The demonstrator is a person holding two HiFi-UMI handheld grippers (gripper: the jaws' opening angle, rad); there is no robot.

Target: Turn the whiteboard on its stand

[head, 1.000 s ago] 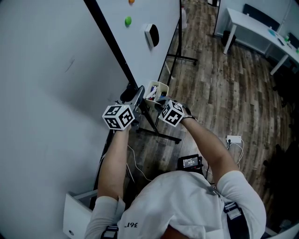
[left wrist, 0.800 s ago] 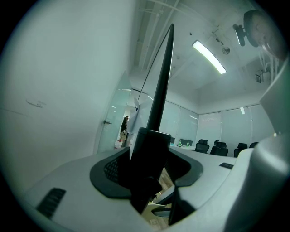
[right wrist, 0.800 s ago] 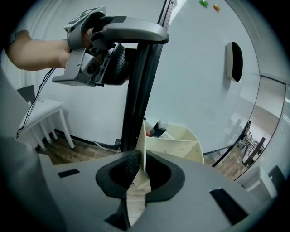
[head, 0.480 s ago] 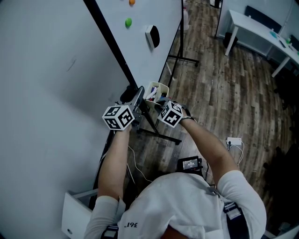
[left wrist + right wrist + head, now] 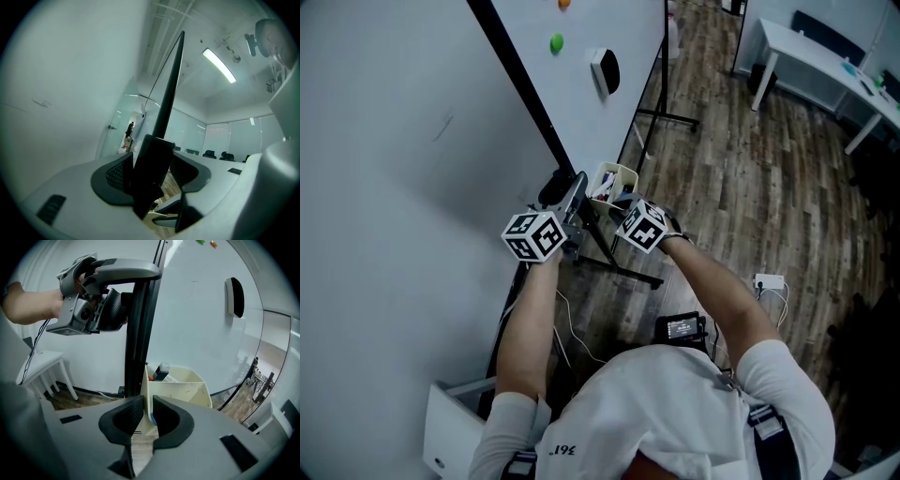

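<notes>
The big whiteboard (image 5: 412,141) tilts on its stand, its black frame edge (image 5: 520,89) running down to my hands. My left gripper (image 5: 577,189) straddles that black frame bar (image 5: 168,93); its jaws have just been opening and stand wide, the pads close beside the bar. The right gripper view shows the left gripper (image 5: 119,301) around the upright bar (image 5: 138,348). My right gripper (image 5: 615,200) is shut on the thin side wall of the cream marker tray (image 5: 187,387), its jaws eased slightly. The tray (image 5: 619,173) hangs by the bar.
An eraser (image 5: 605,70) and a green magnet (image 5: 557,42) stick to the board. The stand's foot (image 5: 666,117) reaches over the wooden floor. A white desk (image 5: 811,56) stands at the far right, a power strip (image 5: 769,279) lies near my right arm, and a small white table (image 5: 450,427) is at the lower left.
</notes>
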